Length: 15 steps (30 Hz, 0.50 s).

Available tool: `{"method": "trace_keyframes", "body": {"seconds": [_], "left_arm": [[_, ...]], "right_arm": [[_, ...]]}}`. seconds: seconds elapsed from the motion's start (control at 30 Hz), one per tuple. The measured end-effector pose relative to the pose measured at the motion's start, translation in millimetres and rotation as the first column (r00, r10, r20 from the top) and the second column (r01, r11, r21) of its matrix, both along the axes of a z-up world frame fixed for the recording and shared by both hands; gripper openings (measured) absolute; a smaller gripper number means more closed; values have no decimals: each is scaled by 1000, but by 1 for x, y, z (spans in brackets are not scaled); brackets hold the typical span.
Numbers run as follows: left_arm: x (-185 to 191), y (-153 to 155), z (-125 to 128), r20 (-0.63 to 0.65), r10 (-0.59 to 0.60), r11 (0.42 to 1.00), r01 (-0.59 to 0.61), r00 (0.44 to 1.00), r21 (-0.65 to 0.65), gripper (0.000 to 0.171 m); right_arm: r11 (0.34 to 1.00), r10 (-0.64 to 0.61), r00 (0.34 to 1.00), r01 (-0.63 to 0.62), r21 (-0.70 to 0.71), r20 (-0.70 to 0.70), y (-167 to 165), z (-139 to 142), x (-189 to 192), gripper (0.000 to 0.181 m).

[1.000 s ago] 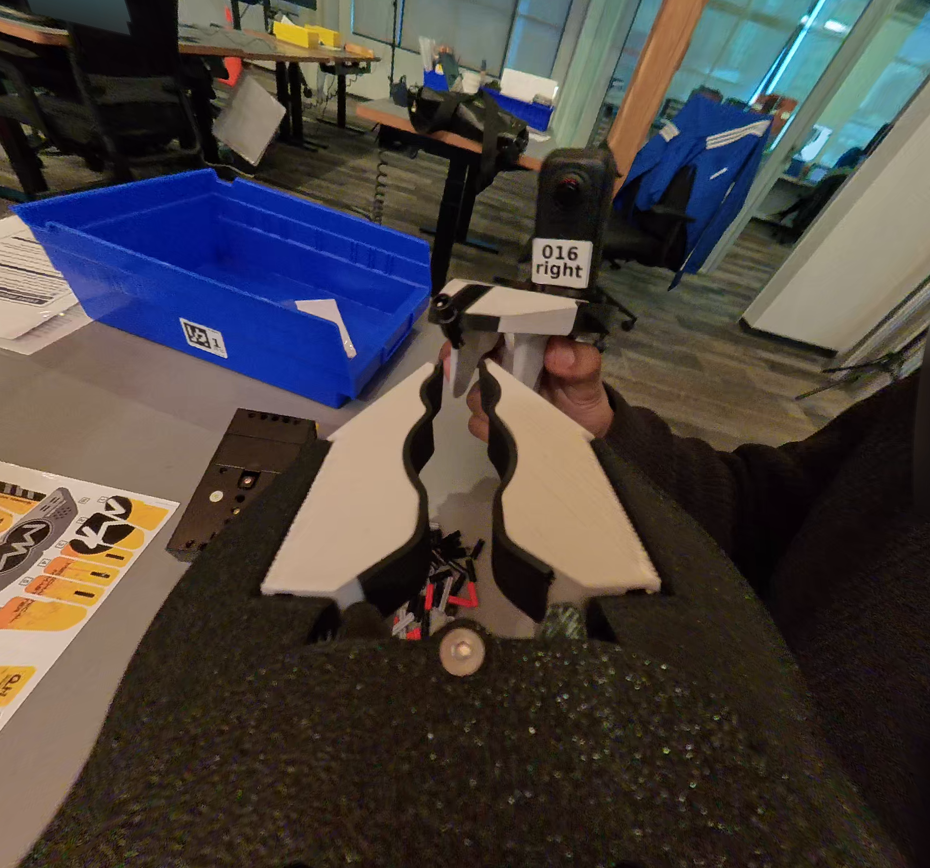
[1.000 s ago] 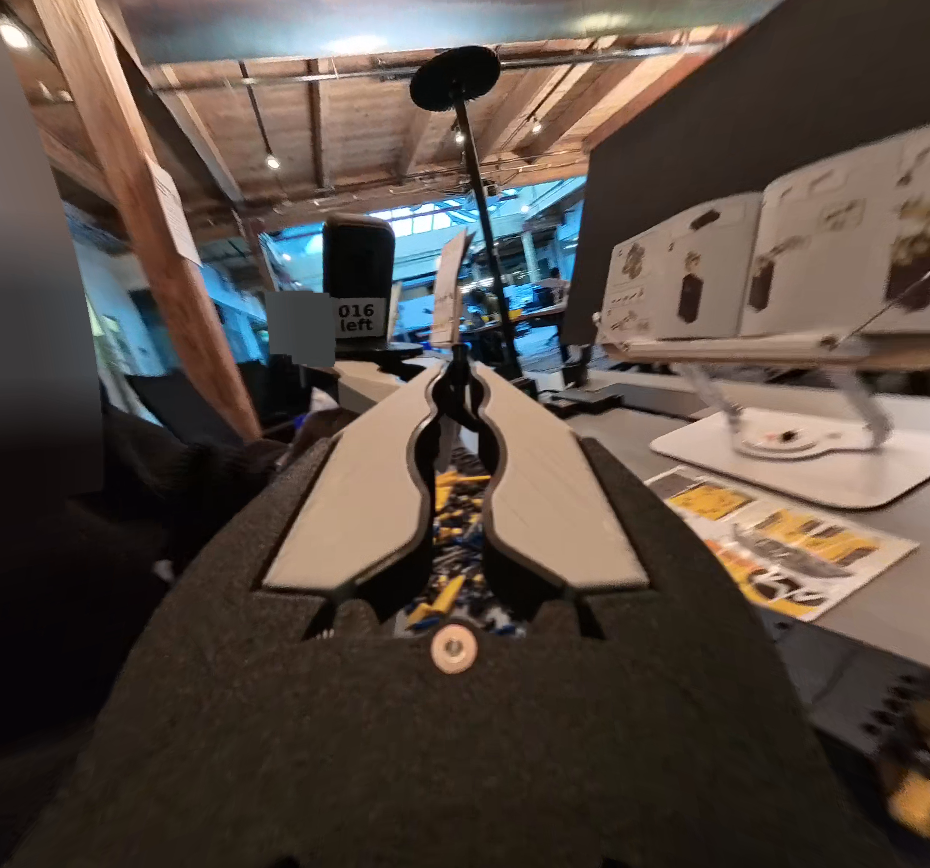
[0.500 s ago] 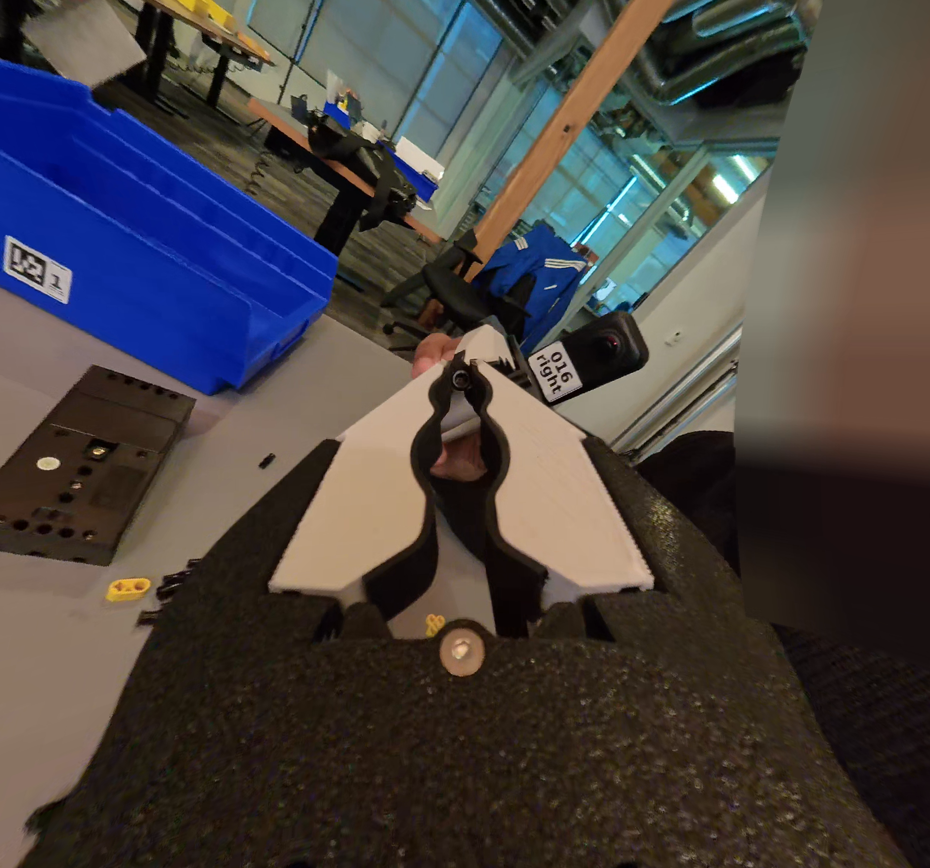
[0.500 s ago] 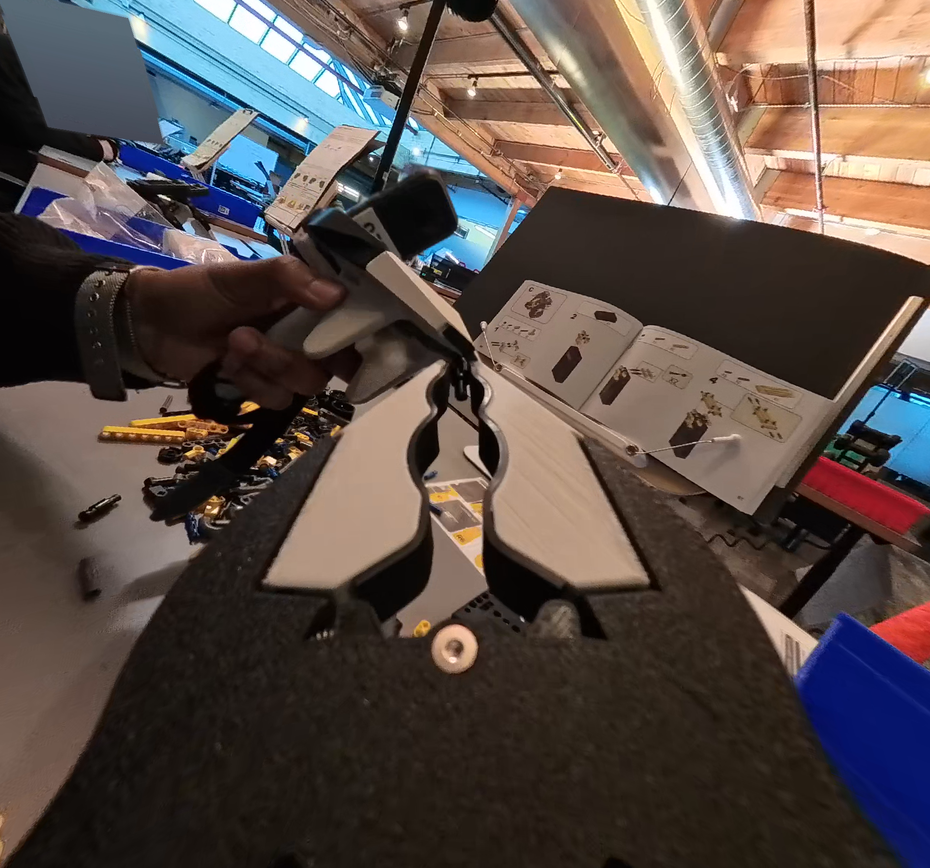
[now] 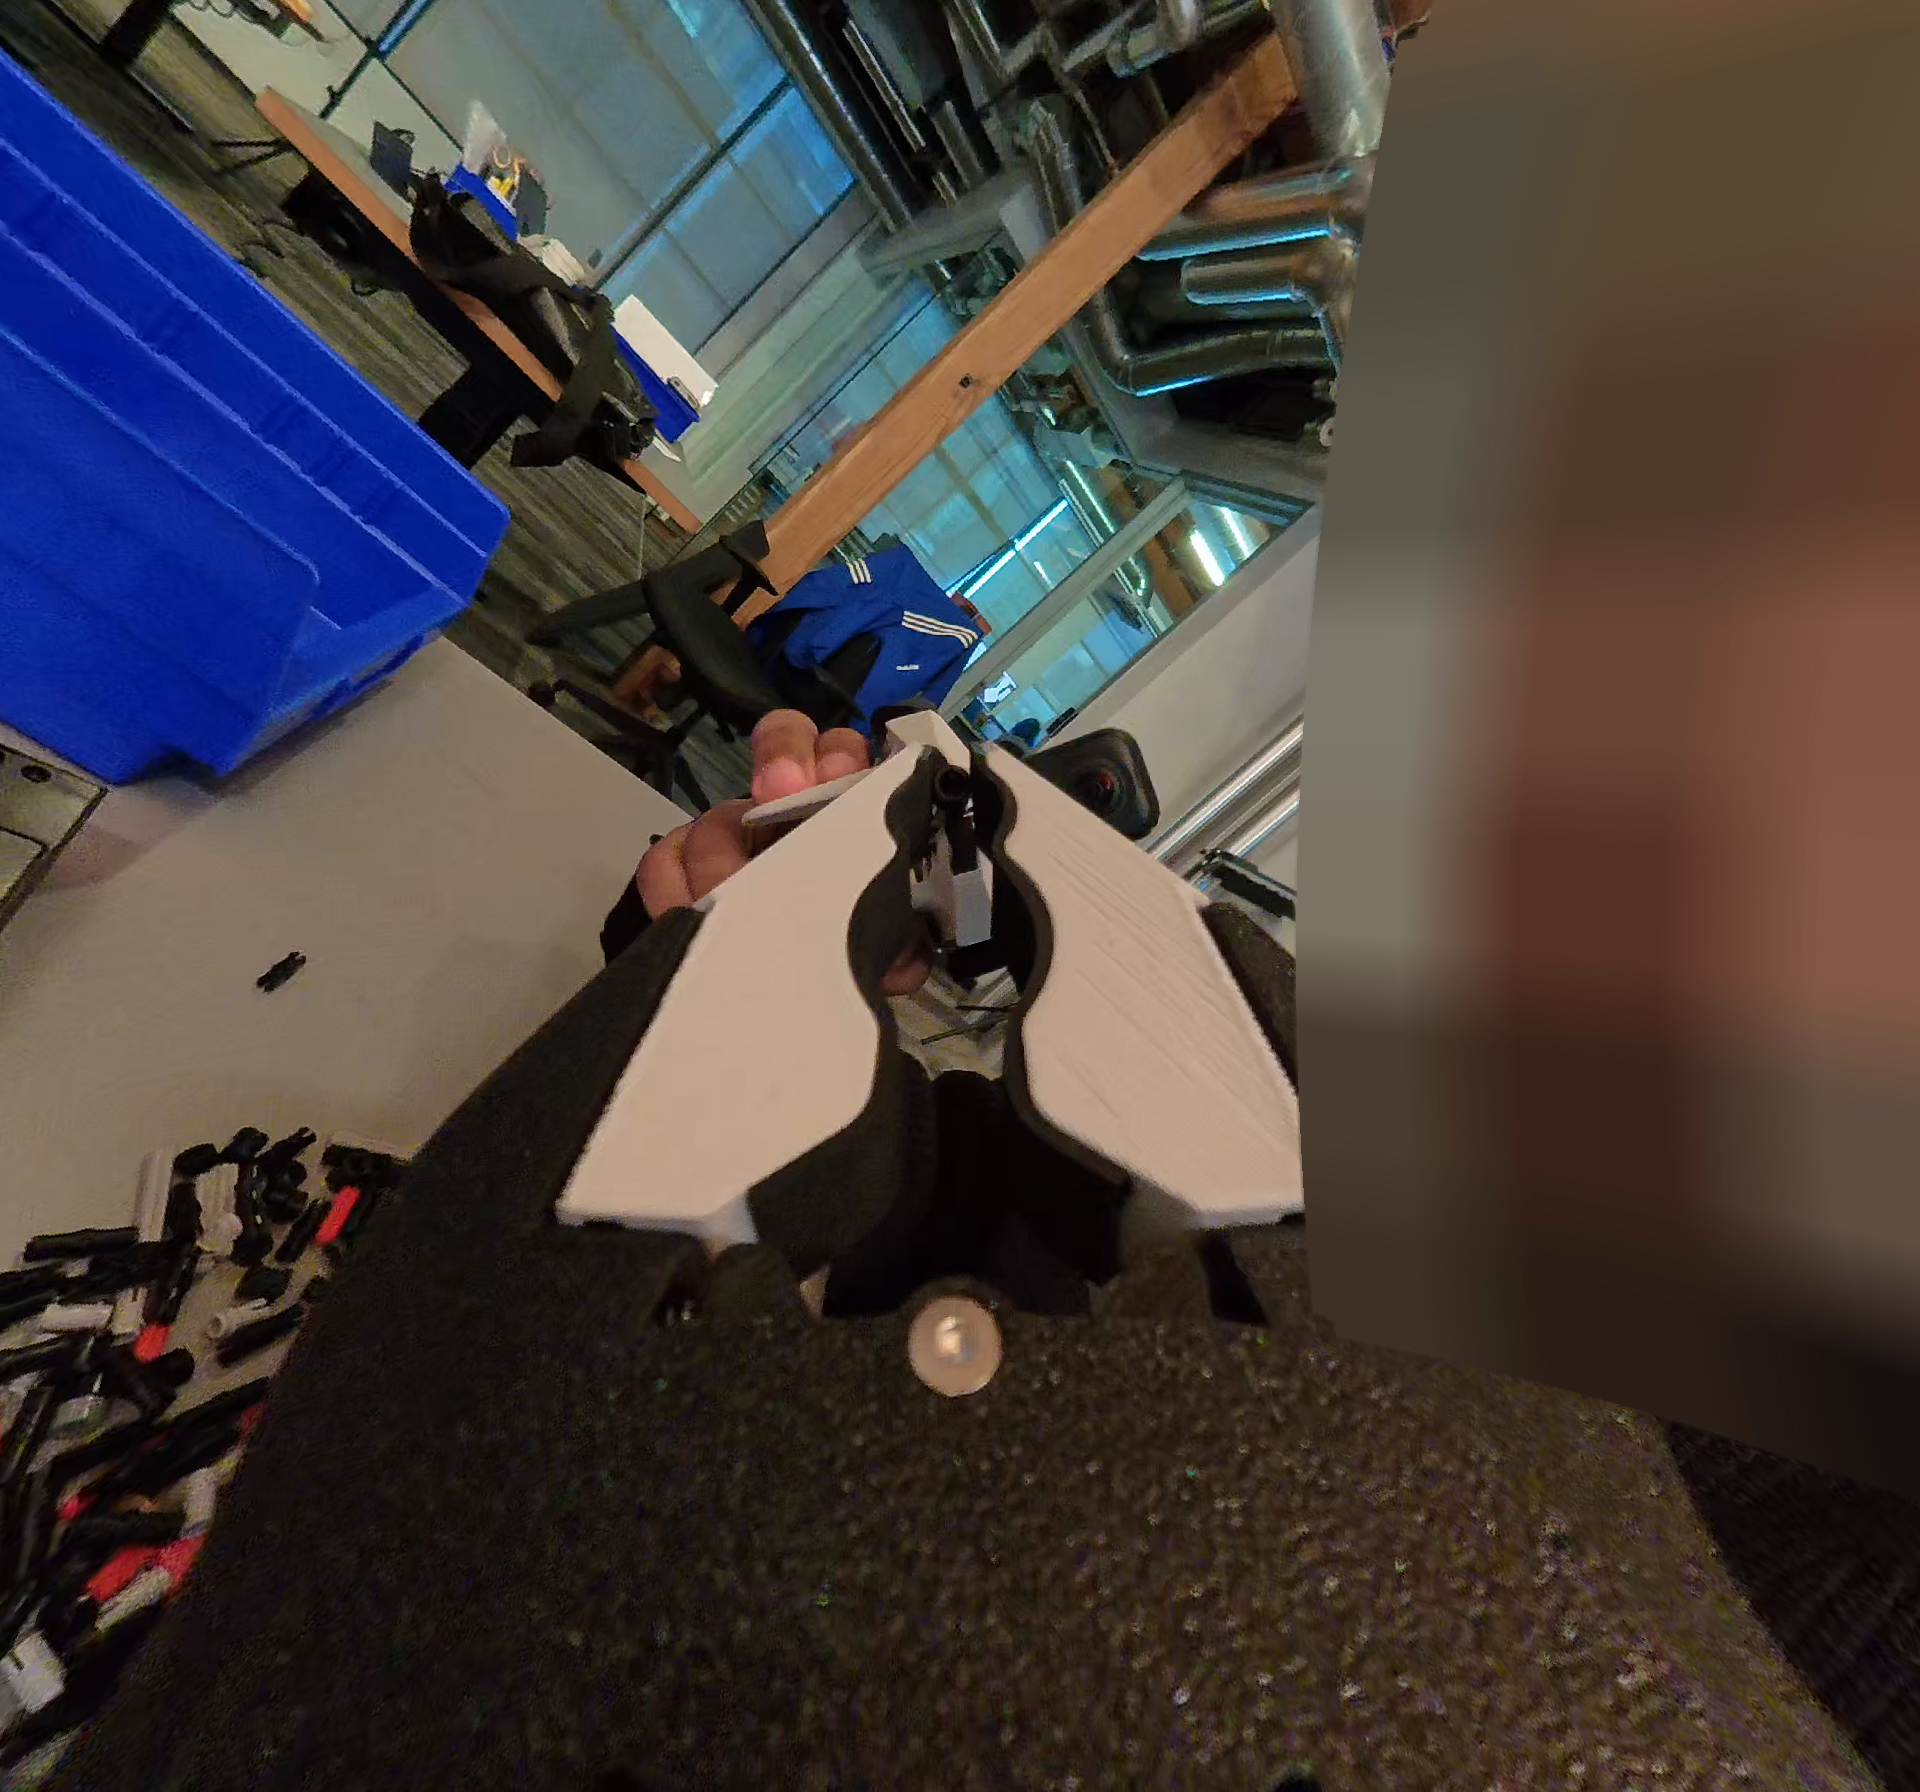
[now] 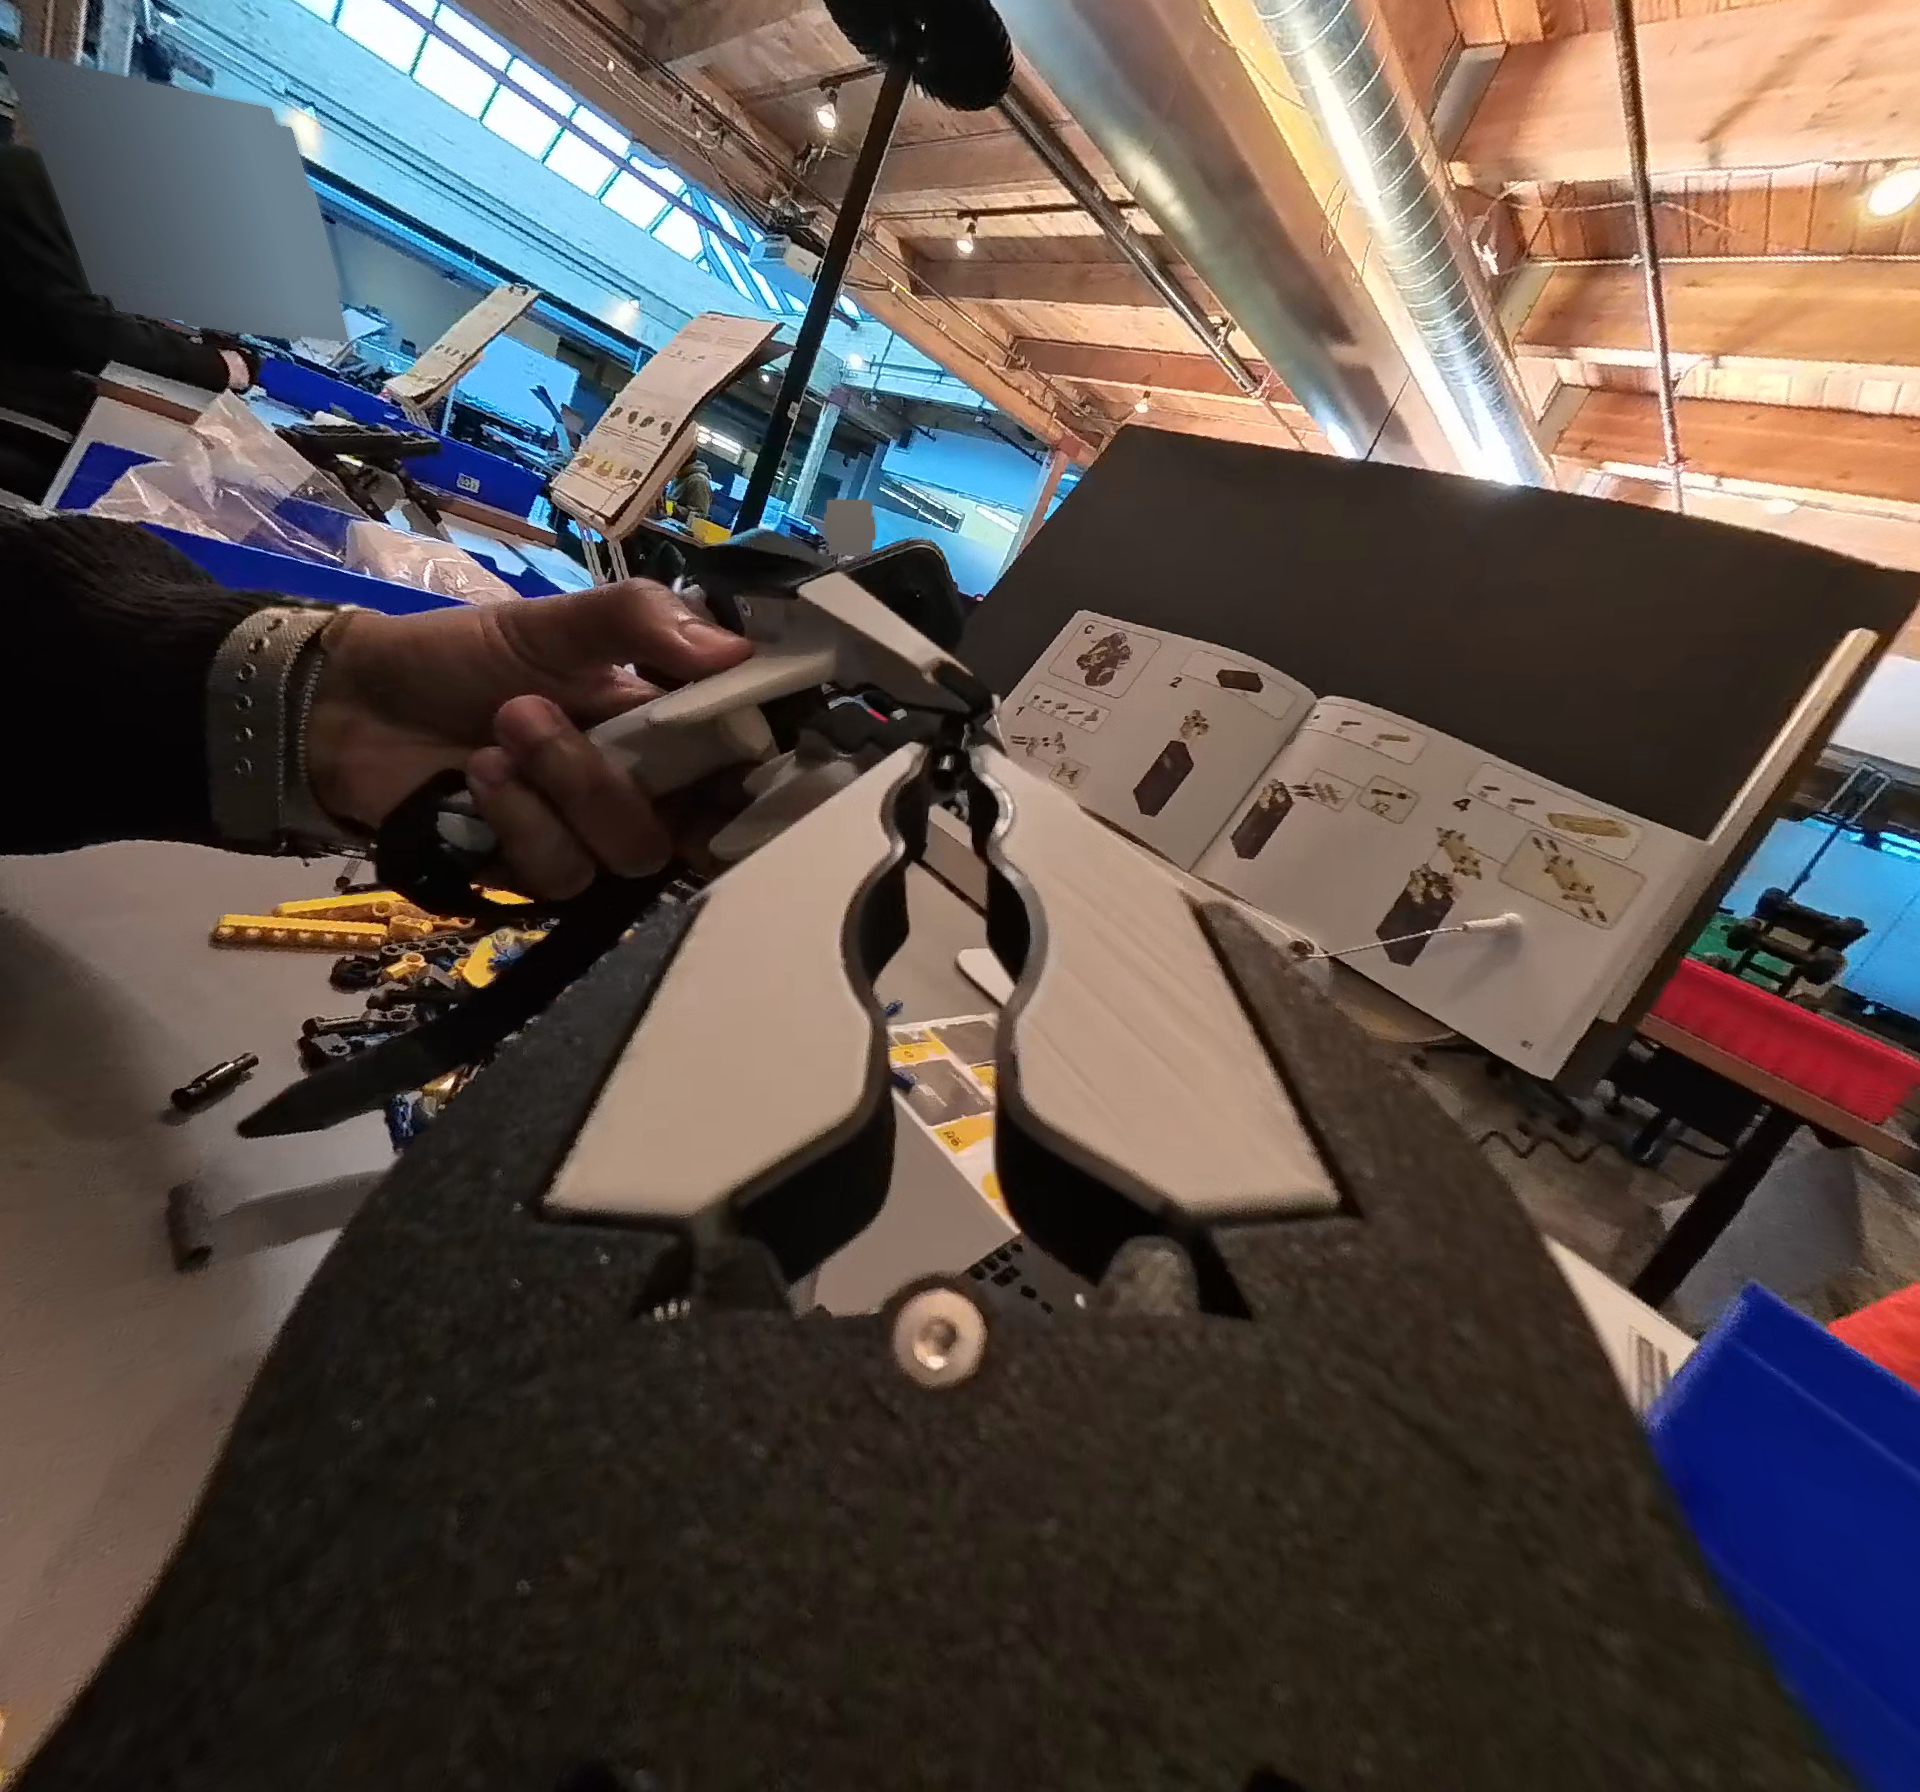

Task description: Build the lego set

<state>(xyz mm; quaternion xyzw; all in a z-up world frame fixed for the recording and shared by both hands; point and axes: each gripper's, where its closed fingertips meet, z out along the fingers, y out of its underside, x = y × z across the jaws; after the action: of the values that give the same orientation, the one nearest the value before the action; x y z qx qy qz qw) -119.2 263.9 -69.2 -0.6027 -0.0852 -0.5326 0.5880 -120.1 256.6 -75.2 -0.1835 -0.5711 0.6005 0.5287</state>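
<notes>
Left gripper (image 5: 951, 781) pinched shut on a small black peg (image 5: 945, 786) at its tips, up above the grey table (image 5: 312, 869). Right gripper (image 6: 951, 763) tip to tip with it, closed on a small black part (image 6: 948, 766); same piece or not, hard to tell. Piles of small black pieces (image 5: 125, 1327) and yellow pieces (image 6: 343, 921) down on the table, blue bin (image 5: 187, 516) behind, open booklet (image 6: 1330, 838) on a stand.

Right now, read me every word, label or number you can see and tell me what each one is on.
Open white instruction booklet on the black stand: printed step numbers, which I don't read out.
Yellow and white sticker sheet: print too blurred.
White paper sheet beside the blue plastic bin: barcode-like print, too small.
Left wrist view: nothing legible.
</notes>
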Motion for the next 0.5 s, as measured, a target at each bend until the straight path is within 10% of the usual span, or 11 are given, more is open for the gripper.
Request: {"method": "trace_keyframes", "body": {"seconds": [0.17,0.33,0.5], "left_arm": [[-22,13,-14,-286,175,983,-183,942,1,24],[-48,49,-81,-803,135,922,-370,580,-112,72],[-75,88,-133,-971,-6,871,-476,239,-123,101]], "right_arm": [[976,11,999,-20,-217,-42,37,24,11,4],[937,-109,993,89,-337,-38,101,28,23,4],[948,-165,986,169,-271,38,108,12,16,5]]}}
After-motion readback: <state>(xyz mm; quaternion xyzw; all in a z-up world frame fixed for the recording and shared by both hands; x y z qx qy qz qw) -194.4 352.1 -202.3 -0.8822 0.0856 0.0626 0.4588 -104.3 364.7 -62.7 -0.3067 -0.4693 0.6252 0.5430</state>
